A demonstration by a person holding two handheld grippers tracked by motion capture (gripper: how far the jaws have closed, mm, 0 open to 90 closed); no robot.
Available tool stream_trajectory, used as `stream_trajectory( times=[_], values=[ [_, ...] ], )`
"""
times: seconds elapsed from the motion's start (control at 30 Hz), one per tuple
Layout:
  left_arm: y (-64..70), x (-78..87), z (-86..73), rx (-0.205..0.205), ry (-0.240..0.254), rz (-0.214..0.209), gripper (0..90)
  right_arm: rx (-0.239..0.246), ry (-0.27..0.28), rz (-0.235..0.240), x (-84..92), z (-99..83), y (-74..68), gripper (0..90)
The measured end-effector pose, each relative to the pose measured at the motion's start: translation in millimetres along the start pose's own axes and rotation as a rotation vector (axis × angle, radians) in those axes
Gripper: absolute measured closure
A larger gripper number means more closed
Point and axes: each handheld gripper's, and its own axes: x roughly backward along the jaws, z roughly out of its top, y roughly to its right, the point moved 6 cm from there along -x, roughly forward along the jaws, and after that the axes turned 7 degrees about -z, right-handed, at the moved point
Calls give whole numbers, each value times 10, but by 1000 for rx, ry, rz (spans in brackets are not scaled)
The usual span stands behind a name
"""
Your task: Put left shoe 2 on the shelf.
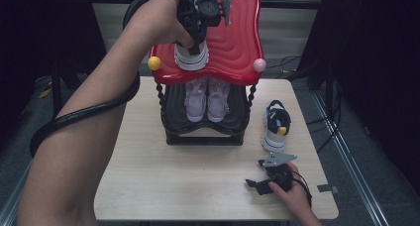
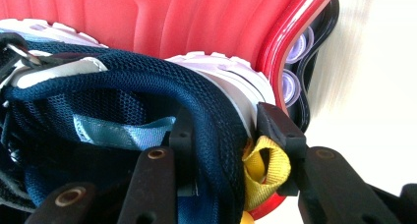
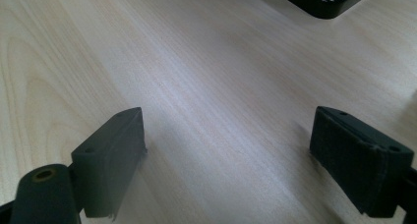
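Your left hand-held gripper clamps the padded heel collar of the navy mesh sneaker with white sole, on the glossy red rack shelf's front-left corner. Soft and light; grip there. Right hand-held gripper gapes empty.

Wooden table: shoe rack, sneaker.

High view overhead, facing forward — gripper views close, sharing table.
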Motion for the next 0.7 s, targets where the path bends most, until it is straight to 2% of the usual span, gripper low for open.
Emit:
stream_trajectory(
  times=[0.2,0.37,0.5,0.6,0.63,0.7],
  values=[
    [-16,3,-8,18,21,0,608,-1,0,1,0,0,-1,131],
    [-45,14,-28,70,20,-5,517,0,1,1,-1,0,-1,131],
    [-56,18,-27,140,41,-16,421,0,0,1,0,0,-1,130],
    [-63,22,-38,176,44,-34,392,1,-1,-2,1,0,1,131],
    [-50,19,-43,204,43,-42,382,0,1,1,0,0,-1,131],
    [-61,27,-47,205,40,-40,371,0,-1,-2,1,0,1,131]
  ],
)
